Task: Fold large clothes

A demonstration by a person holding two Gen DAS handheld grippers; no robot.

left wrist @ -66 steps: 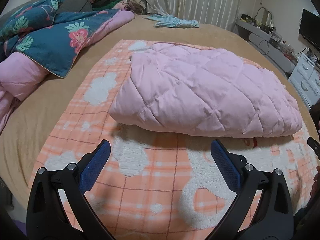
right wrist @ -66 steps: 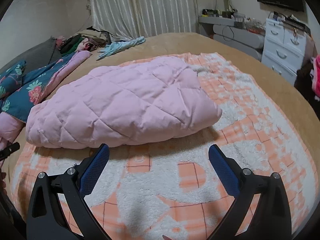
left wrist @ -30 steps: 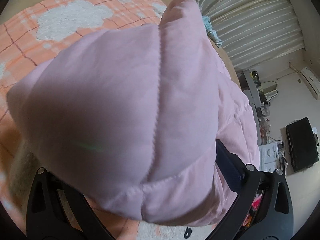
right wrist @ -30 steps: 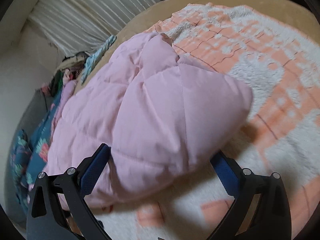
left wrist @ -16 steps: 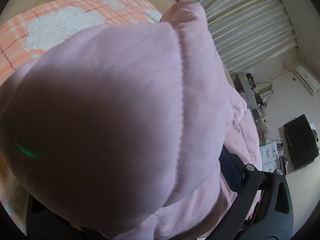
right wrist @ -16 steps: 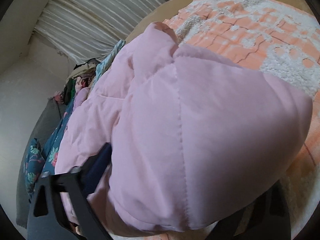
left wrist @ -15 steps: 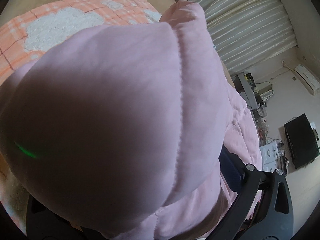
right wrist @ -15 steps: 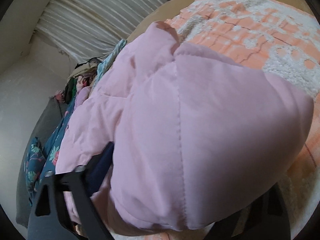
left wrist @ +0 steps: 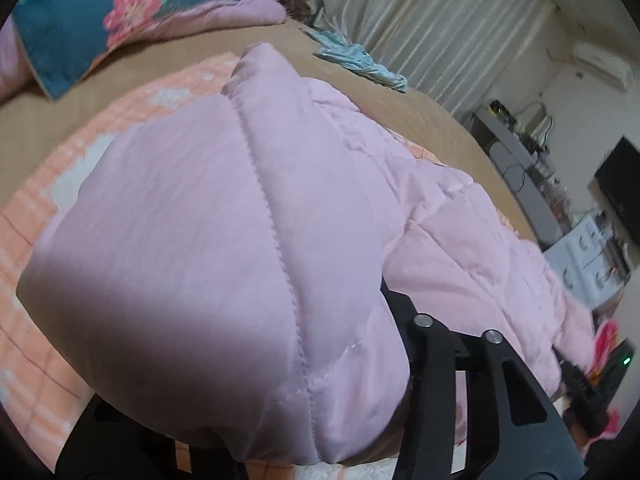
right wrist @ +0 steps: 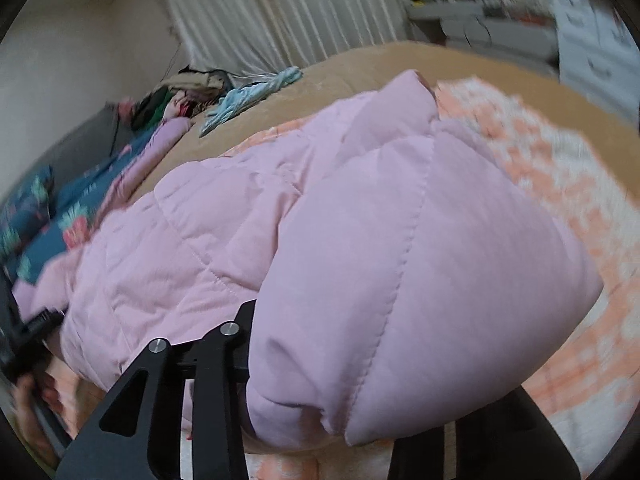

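A pink quilted coat [left wrist: 460,220] lies folded on an orange plaid blanket [left wrist: 80,152] on the bed. My left gripper [left wrist: 256,340] holds the coat's near left corner. Its jaws are closing, and the padding bulges over them and hides the left finger. In the right wrist view the same coat [right wrist: 200,240] fills the middle. My right gripper [right wrist: 372,360] grips its near right corner, jaws closing with thick fabric between them. One black finger [right wrist: 244,320] presses into the cloth. Both corners are raised off the blanket [right wrist: 560,168].
A teal floral duvet [left wrist: 80,12] lies at the bed's far left and a light blue garment [left wrist: 360,64] near the curtains. A white dresser [left wrist: 588,264] and a dark screen [left wrist: 620,192] stand to the right. A hand [right wrist: 32,400] shows at the left edge.
Both grippers' jaws have narrowed onto the coat's corners. Both hands have risen and rolled, lifting the near edge, so more of the bed and room shows behind.
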